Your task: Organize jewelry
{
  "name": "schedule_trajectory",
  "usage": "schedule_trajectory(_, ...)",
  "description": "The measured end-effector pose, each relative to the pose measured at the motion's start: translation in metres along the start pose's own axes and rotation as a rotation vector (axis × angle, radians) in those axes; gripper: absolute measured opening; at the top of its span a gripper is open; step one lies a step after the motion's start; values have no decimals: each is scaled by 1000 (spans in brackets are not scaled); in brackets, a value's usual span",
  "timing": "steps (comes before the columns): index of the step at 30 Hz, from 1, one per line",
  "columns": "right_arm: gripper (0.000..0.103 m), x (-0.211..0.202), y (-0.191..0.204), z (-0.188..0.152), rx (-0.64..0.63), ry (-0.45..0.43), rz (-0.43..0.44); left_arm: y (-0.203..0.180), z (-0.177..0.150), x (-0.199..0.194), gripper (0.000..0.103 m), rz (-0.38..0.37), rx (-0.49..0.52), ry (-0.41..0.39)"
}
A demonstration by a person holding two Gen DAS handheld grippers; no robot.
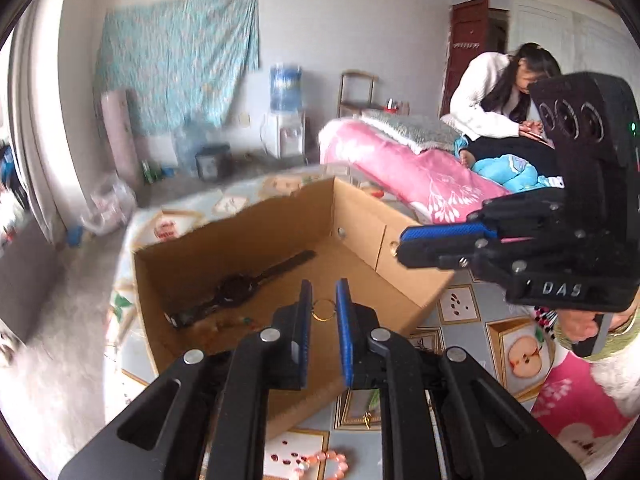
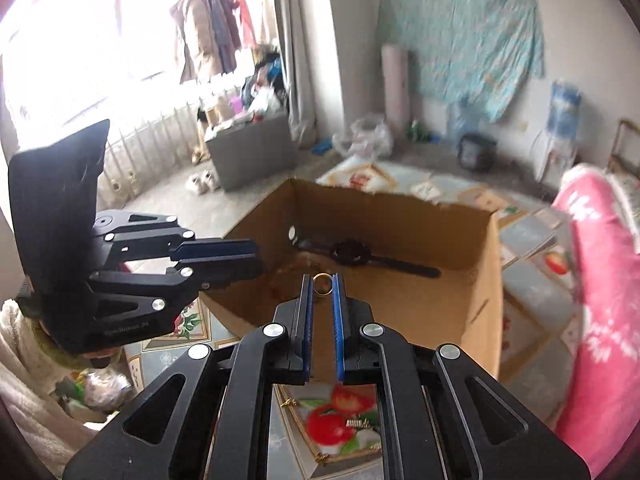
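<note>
Both grippers hang above an open cardboard box (image 1: 360,224) (image 2: 490,280) on a fruit-print tablecloth. My left gripper (image 1: 324,287) is shut on a thin gold hoop (image 1: 323,310) held upright between its blue pads. My right gripper (image 2: 321,278) is shut on a wider gold ring (image 2: 322,289). Each gripper shows from the side in the other's view, the right gripper (image 1: 400,246) over the box's right wall and the left gripper (image 2: 258,258) over its left wall. A black watch (image 1: 236,288) (image 2: 352,254) and a bead bracelet (image 2: 288,276) lie in the box.
A pink bead bracelet (image 1: 324,460) and small gold pieces (image 1: 366,420) (image 2: 358,424) lie on the cloth in front of the box. A pink quilt (image 1: 400,168) (image 2: 592,280) lies at the right, with a seated person (image 1: 492,92) behind it. Room clutter stands beyond.
</note>
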State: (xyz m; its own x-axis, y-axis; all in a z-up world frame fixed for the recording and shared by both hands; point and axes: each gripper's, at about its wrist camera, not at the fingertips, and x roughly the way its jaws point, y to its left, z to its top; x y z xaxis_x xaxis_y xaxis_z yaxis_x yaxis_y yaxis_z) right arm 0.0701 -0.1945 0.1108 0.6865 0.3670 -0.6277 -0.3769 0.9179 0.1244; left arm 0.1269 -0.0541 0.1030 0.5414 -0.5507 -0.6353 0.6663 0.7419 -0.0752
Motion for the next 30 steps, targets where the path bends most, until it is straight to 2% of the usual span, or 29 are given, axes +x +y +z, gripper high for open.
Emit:
schedule_trajectory(4,7,63,-38,27,91,223,84,40,24,69,12,-66,-120,248)
schedule_trajectory(7,7,97,-49,27,135,322,90,56,25,117,12,-106,-203,402)
schedule_trajectory(10,7,120,-59,25,168,396,70,67,16,148,12,-117,-285,506)
schedule_trajectory(11,7,127,-61,25,175,411,62,73,13,156,12,-152,-341,552)
schedule_trajectory(12,7,132,-63,26,182,421,56,77,12,158,12,-175,-384,557)
schedule_trajectory(13,8,132,-65,25,189,427,56,78,14,159,12,-165,-391,556)
schedule_trajectory(14,10,132,-66,24,195,425,60,78,14,158,12,-145,-381,555)
schedule_trajectory(17,11,128,-66,22,188,408,54,76,12,159,12,-148,-373,557)
schedule_trajectory(22,11,132,-76,23,212,384,55,77,11,158,19,-143,-378,559)
schedule_trajectory(27,13,116,-77,24,212,325,31,79,12,153,20,-135,-388,532)
schedule_trajectory(30,20,100,-75,27,213,267,31,81,14,145,20,-116,-387,484)
